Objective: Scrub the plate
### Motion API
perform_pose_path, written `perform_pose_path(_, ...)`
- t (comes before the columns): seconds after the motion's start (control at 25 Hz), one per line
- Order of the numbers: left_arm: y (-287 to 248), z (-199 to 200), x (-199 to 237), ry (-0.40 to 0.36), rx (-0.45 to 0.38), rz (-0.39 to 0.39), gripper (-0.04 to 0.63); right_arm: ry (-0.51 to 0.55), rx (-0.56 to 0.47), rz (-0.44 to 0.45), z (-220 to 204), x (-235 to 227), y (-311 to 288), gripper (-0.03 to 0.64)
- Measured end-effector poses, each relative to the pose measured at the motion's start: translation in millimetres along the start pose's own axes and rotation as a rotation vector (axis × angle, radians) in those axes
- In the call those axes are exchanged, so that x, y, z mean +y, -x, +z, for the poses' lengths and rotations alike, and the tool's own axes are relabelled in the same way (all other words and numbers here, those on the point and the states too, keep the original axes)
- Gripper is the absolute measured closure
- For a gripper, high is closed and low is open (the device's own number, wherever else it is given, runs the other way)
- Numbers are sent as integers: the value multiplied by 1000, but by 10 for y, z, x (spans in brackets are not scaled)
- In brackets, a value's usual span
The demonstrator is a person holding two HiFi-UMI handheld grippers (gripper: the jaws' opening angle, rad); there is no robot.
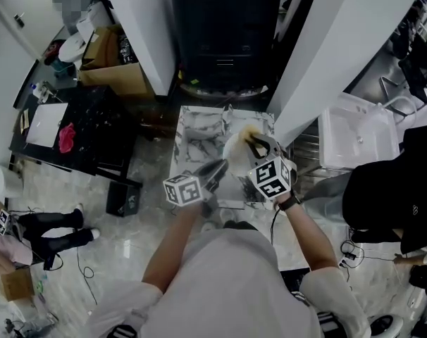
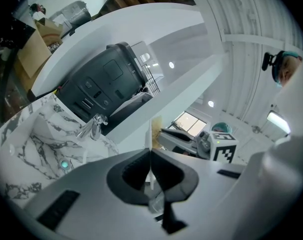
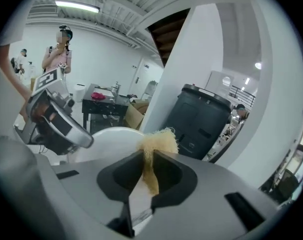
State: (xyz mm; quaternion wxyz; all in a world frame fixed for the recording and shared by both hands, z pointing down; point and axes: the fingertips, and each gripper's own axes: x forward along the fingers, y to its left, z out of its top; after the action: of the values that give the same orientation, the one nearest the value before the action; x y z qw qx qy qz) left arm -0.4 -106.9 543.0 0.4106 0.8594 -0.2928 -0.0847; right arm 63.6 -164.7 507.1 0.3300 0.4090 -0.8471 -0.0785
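Observation:
A white plate (image 1: pixel 236 148) is held up on edge over the marble sink (image 1: pixel 196 136). My left gripper (image 1: pixel 219 166) is shut on its rim; in the left gripper view the plate (image 2: pixel 151 134) shows only as a thin white edge between the closed jaws of the left gripper (image 2: pixel 151 156). My right gripper (image 1: pixel 257 145) is shut on a tuft of yellow scrubber (image 3: pixel 156 143), which rests against the plate (image 3: pixel 109 140) face. The right gripper (image 3: pixel 147 160) looks across at the left gripper (image 3: pixel 54 115).
A chrome faucet (image 2: pixel 91 126) stands at the marble sink's back. Behind it is a dark bin (image 1: pixel 224 27) between white pillars. A black table (image 1: pixel 94 129) with a pink cloth (image 1: pixel 67 138) stands left, a white basin unit (image 1: pixel 358 136) right. People are nearby.

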Motion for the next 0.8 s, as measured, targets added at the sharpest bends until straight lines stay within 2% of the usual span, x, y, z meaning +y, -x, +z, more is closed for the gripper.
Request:
perform_pose_path(0.16,40,92,27,11,-39,7,580,-39,54,-16,-263,-161,68,551)
perform_pose_path(0.4,49,188,75,18,-81,22,580,-13,93,119,-436,346,195,551)
perform_pose_path(0.56,28,208,107,26,-92,22,580,-10,46,204,-257,750,202,551)
perform_pose_path(0.68,4,179,109,31,-78,15,580,-50,-22,190,-33,724,214,551)
perform_pose_path(0.8,-26,104,87,-1,-30,13,580,-90,-71,202,173,634,192,549)
